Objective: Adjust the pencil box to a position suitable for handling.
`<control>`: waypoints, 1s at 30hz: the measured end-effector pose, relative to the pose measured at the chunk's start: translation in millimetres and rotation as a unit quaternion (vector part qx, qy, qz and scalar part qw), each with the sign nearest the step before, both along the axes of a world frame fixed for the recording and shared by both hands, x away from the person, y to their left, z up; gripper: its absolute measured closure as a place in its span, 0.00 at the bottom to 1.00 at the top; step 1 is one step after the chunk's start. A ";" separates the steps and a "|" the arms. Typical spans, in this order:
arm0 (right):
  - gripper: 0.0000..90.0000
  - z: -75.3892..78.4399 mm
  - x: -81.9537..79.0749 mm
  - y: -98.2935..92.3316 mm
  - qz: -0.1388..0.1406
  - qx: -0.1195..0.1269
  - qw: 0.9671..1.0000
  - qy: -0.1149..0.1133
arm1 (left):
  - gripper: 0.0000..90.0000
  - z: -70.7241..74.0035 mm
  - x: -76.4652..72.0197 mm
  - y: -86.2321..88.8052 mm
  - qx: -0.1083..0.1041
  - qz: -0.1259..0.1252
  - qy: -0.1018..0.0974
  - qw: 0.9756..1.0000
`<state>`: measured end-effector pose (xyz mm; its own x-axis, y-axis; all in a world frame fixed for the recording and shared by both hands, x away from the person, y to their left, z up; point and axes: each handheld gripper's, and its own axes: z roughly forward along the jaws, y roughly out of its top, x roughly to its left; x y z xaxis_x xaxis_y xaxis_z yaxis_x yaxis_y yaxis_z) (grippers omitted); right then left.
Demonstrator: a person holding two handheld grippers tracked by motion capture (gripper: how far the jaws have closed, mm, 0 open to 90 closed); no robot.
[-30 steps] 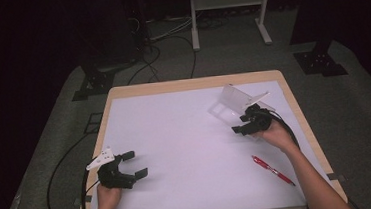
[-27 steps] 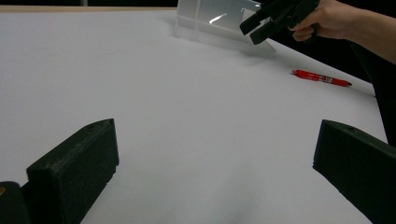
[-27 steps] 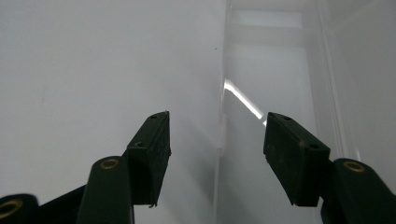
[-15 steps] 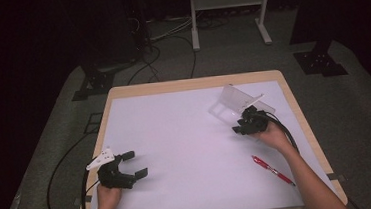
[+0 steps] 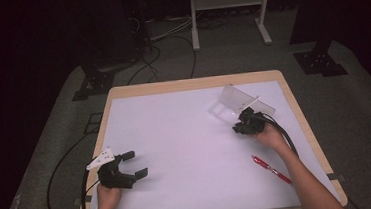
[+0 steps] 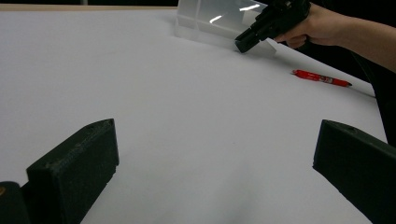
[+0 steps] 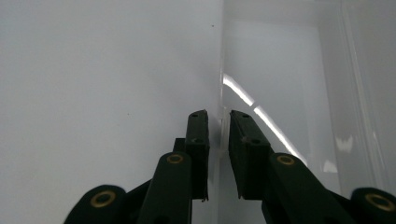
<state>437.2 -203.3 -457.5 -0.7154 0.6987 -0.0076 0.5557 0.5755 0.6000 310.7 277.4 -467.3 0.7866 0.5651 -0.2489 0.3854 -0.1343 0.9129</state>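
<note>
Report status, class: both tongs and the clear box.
Right tongs just closed on clear box wall. Left tongs open, idle. Red pen lies clear.

A clear plastic box (image 5: 233, 102) and red pen (image 5: 271, 169) lie on a white sheet (image 5: 176, 140); both grippers are black.

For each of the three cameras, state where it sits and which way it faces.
High view: above the table's near side, looking forward and down; both forearms, left tongs, right tongs.
Left gripper view: rides the left tongs, low over the table, facing the clear plastic box; own open jaws.
Right gripper view: rides the right tongs, jaws just closing on the box's wall.
Shared: high and left gripper views show the red pen.
</note>
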 end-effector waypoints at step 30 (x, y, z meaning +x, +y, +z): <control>0.96 10.7 -7.1 -9.3 -0.022 0.018 0.998 -0.051 | 0.00 0.1 0.1 0.2 0.002 -0.002 -0.003 1.000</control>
<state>430.2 -212.6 -446.8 -0.6809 0.7304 -0.0536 0.5144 0.5291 0.6749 310.8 277.5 -467.2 0.7899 0.5634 -0.2419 0.3795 -0.1394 0.9146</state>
